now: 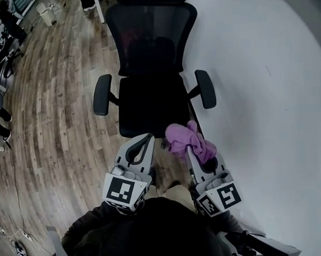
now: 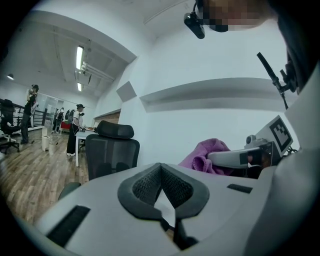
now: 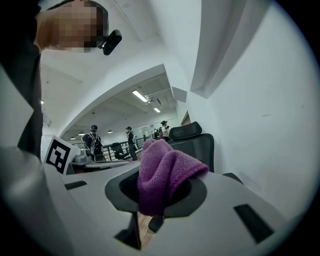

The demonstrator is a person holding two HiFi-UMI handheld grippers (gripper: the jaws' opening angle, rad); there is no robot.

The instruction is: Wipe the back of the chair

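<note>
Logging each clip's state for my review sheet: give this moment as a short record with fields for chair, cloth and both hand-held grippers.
chair: black mesh office chair, facing the person, beside a white wall
cloth: purple cloth, bunched, low in front of the chair, apart from the backrest
left hand-held gripper: shut, empty
right hand-held gripper: shut on the purple cloth
wiping: not yet begun
</note>
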